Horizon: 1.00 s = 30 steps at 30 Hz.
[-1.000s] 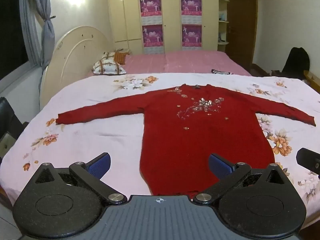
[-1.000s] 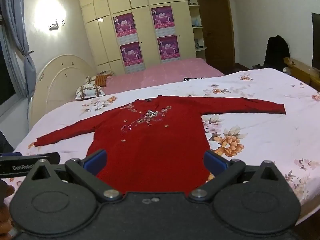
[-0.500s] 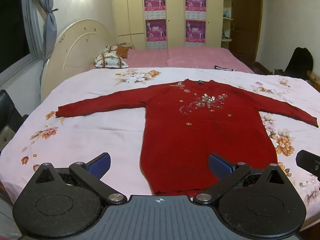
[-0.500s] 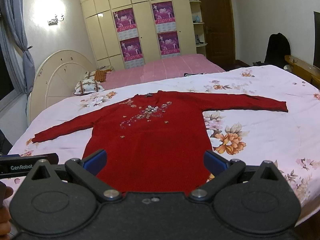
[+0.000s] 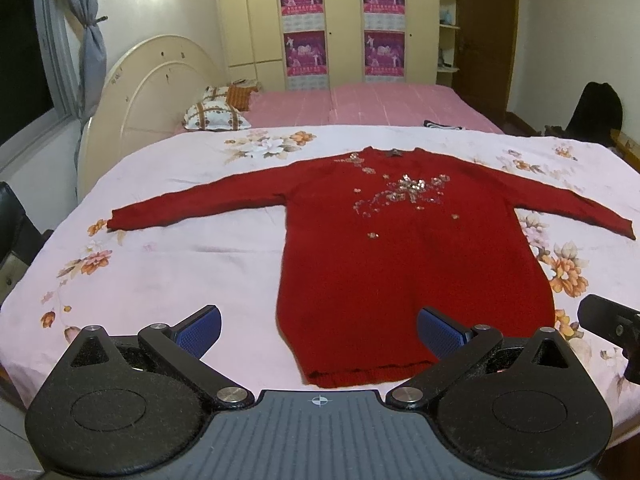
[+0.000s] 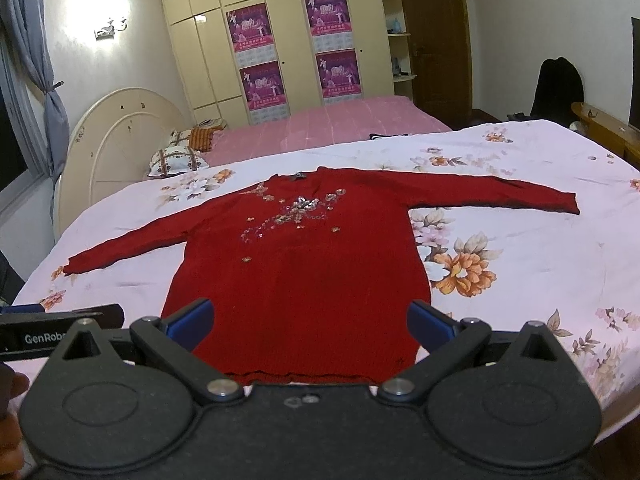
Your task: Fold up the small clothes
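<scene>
Clearly, with both grippers (image 5: 318,330) (image 6: 308,320) spread wide and empty at bottom of frame, I judged each should pinch a sleeve cuff of the sweater (image 5: 404,248) lying flat mid-frame.

left tongs (image 5: 319,330) raised, tilted down | right tongs (image 6: 310,322) likewise | sweater (image 5: 400,248) sits lower in both views

text: "GenRobo" (cut off) | on: left gripper (image 6: 60,334) body

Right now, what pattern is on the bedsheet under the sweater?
White bedsheet with orange and pink flowers, clearest in the right wrist view.
</scene>
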{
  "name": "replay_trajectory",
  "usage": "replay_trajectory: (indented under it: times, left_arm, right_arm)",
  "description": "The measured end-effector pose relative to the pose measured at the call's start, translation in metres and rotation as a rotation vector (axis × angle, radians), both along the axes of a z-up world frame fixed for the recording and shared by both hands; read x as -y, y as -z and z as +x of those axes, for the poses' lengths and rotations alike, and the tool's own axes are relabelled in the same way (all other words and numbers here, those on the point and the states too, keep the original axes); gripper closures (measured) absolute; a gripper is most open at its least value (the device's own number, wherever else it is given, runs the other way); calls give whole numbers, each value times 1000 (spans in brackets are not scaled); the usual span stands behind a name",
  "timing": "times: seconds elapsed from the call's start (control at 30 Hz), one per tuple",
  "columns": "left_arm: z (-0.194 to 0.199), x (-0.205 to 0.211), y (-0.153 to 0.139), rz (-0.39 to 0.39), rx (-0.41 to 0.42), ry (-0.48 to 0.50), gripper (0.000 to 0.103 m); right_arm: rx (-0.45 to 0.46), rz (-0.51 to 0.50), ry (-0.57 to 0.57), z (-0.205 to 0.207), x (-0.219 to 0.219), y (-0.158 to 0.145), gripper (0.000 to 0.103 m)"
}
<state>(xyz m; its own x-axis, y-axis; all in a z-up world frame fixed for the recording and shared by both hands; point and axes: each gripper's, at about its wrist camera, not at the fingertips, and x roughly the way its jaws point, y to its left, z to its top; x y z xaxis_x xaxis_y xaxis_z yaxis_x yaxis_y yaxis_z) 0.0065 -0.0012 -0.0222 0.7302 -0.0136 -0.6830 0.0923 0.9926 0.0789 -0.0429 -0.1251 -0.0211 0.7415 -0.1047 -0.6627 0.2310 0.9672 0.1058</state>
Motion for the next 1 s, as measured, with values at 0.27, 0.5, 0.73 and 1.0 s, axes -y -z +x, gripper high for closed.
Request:
replay_trajectory:
  times: [0.27,0.5,0.73,1.0]
  left_arm:
    - [-5,4,3,7,-7,11,0]
    - [-7,7,3,4,-7,29,0]
    - [-8,7,3,3,-7,39,0]
    - [-6,7,4,-1,-13,39,0]
  right_arm:
    - [-8,-2,1,-3,-2,2,1]
    - [-5,-1,7,-6,-2,3,1]
    - [-1,0,18,-8,0,2,1]
    - [-2,-2,17,-7,0,2,1]
